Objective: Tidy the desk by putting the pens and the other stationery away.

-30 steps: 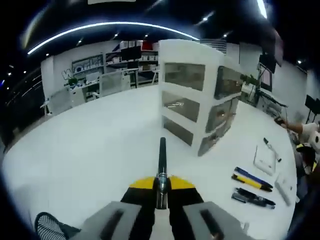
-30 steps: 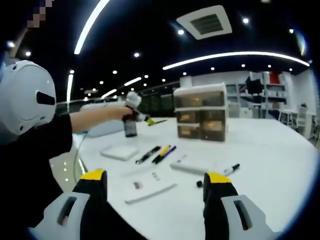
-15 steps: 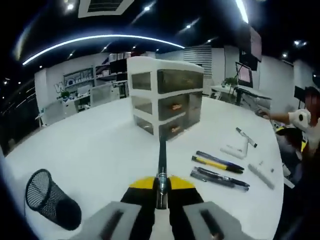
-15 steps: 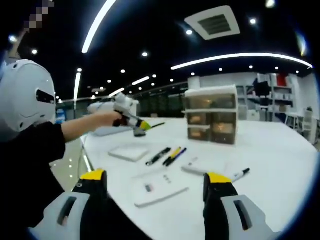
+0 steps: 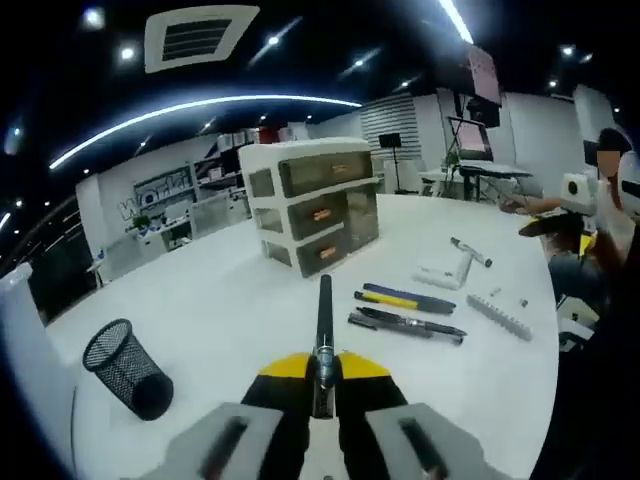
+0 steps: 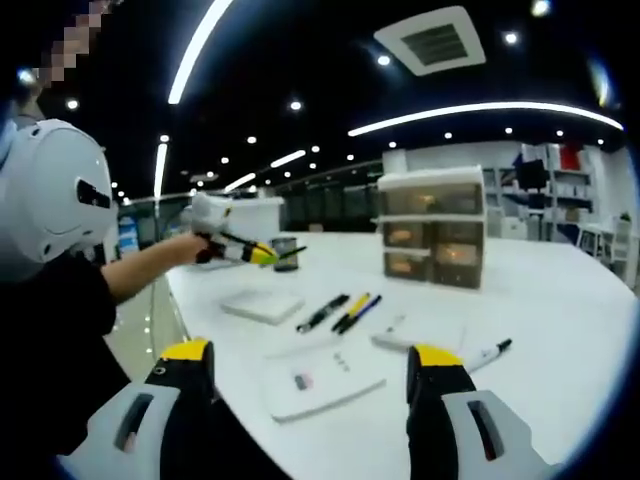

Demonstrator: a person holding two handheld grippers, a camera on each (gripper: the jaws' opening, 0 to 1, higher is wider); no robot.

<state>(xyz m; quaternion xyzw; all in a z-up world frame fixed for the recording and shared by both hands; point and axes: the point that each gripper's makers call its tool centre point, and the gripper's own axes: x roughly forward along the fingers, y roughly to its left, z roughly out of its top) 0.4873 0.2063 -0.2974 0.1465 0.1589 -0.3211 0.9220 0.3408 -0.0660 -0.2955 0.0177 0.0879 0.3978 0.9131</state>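
My left gripper (image 5: 322,372) is shut on a black pen (image 5: 324,310) that sticks out ahead over the white desk (image 5: 220,300). A black mesh pen cup (image 5: 126,364) stands tilted at the lower left. Blue and yellow pens (image 5: 404,299), black pens (image 5: 405,324) and a marker (image 5: 470,252) lie to the right. My right gripper (image 6: 310,372) is open with nothing between its fingers. It looks at a white pad (image 6: 263,305), loose pens (image 6: 338,311), a marker (image 6: 490,352) and the left gripper (image 6: 238,251) held next to the pen cup (image 6: 286,251).
A white three-drawer unit (image 5: 315,213) (image 6: 432,225) stands at the back of the desk. A flat white card (image 6: 325,380) lies near my right gripper, and a white strip (image 5: 500,316) beside the pens. A person's dark sleeve (image 6: 60,330) reaches in from the left.
The left gripper view has swung, bringing the mesh cup further in and the drawer unit farther off. In the right gripper view the left gripper with its pen has moved left, near the cup.
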